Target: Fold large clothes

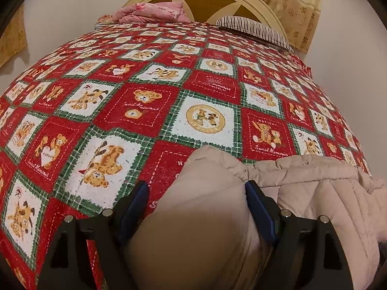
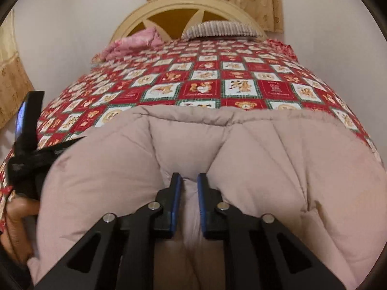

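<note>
The puffy beige coat lay bunched at the foot edge of the bed, the right gripper pinching a narrow ridge of it and the left gripper spread wide around a bulging fold, apparently mid-fold, with open quilt toward the headboard for carrying it over.

Puffy beige coat between spread fingers
</note>
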{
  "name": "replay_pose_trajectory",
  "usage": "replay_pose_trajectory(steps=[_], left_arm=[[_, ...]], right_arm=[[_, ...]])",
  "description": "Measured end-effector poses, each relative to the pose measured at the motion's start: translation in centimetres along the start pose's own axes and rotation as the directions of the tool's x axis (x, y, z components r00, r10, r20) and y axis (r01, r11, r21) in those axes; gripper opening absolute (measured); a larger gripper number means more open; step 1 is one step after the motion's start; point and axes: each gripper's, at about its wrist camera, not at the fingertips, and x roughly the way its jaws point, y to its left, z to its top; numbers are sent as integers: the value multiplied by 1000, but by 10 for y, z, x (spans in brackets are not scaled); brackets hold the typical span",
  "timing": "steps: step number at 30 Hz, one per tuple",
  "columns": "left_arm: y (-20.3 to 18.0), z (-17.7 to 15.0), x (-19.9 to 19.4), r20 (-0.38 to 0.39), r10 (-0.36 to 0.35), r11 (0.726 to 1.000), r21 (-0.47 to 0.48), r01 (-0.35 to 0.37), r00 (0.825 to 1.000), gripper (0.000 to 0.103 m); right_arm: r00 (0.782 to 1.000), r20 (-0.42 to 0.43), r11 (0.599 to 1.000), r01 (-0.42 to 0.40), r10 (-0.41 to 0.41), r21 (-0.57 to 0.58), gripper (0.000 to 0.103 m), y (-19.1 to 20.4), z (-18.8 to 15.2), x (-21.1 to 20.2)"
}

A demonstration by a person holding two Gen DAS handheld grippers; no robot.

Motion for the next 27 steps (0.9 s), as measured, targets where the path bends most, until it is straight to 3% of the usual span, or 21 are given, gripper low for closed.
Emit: replay_pose_trajectory(steps=[4,6,7,9,11,14,16,18,20,23,25,27], left_arm=[[4,0,-2,-5,-32,999,-30,32,999,82],[15,1,-9,-24,-123,989,-89,121,992,82],[23,1,-14,-32,-180,976,-131,174,983,82],[48,0,-42,10,-313,922,-235,307,950,82],[73,5,-80,62,-370,892,-254,373,927,82],[101,-4,-146,146,-319,918,-197,343,937,82],[110,-22,-179,174,-280,940,-151,307,944,82],[117,-44,-196,179,-266,944,-151,293,947,82],[126,-71,-204,174,-291,923,-208,324,941,82],[135,-114,-202,163,-391,837,-346,423,906,82],[128,-129,-200,148,-429,815,-362,452,891,82],[113,-139,-203,145,-446,823,-321,469,883,82]], right_arm=[[1000,-11,1000,-1,1,5,13,-3,-2,9],[1000,-24,1000,2,-2,8,12,-4,0,14],[1000,-31,1000,4,-4,8,12,-4,-1,15],[999,-37,1000,10,-9,11,12,-3,-1,17],[999,-45,1000,13,-12,10,12,-3,-1,18],[998,-53,1000,13,-12,13,12,-4,-1,20],[998,-56,1000,17,-16,10,12,-3,-1,20],[998,-57,1000,24,-24,4,12,-2,-1,20],[998,-56,1000,27,-27,2,12,-1,-1,20],[997,-64,999,44,-45,-11,13,1,0,20],[995,-84,998,57,-59,-21,14,4,3,19],[990,-123,998,61,-64,-33,15,6,9,12]])
